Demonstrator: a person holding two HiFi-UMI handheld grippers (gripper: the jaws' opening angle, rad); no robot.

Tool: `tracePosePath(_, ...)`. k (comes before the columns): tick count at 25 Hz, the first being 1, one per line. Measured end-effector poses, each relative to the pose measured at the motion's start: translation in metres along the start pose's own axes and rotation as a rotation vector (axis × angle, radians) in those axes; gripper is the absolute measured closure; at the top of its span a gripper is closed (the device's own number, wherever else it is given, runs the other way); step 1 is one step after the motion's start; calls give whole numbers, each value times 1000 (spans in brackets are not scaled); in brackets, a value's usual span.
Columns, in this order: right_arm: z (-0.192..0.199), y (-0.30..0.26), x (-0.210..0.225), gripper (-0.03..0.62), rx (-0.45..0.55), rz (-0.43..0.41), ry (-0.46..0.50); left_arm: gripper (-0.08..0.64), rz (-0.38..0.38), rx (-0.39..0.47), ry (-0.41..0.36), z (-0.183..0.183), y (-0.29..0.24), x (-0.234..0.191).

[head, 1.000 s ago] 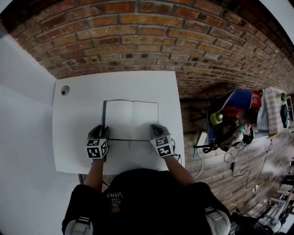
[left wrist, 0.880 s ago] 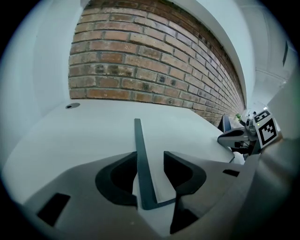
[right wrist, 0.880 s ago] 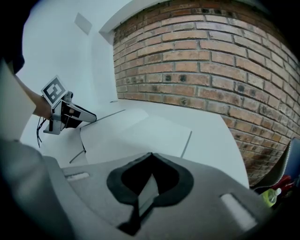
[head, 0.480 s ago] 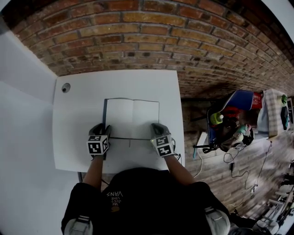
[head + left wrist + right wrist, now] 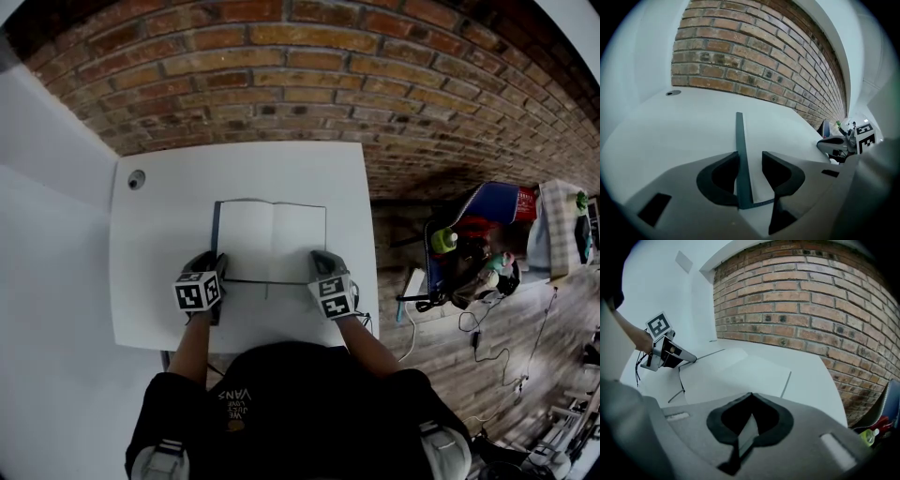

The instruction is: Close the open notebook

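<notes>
The notebook [image 5: 272, 242] lies open on the white table [image 5: 169, 234], blank pages up, its dark cover showing along the left edge. My left gripper [image 5: 214, 268] is at the near left corner. In the left gripper view its jaws [image 5: 750, 157] straddle the dark cover edge [image 5: 739, 136] and are closing, with a gap still at the right pad. My right gripper [image 5: 322, 264] is at the near right corner. In the right gripper view its tips [image 5: 751, 395] meet on a thin pale sheet of the notebook [image 5: 740, 373].
A brick wall [image 5: 309, 84] runs behind the table and a white wall stands at the left. A round cable hole [image 5: 137, 180] sits at the table's far left corner. Right of the table, on the wooden floor, are a blue bag [image 5: 492, 204], a green bottle [image 5: 442, 241] and cables.
The left gripper has rolled a little at the cover's edge, its marker cube turning. The right gripper and the notebook have stayed where they were.
</notes>
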State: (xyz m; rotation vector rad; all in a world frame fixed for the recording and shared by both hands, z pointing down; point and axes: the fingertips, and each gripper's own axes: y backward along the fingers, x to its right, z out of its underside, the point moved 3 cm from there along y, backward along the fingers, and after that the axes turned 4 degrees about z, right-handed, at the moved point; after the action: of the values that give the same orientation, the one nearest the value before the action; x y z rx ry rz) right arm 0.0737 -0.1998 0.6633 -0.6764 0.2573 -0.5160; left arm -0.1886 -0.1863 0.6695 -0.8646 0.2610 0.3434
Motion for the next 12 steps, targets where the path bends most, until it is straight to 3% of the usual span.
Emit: tracePosePath(12, 0, -2, 1, 594, 0, 1, 8, 525, -1, 5, 64, -10, 5, -11)
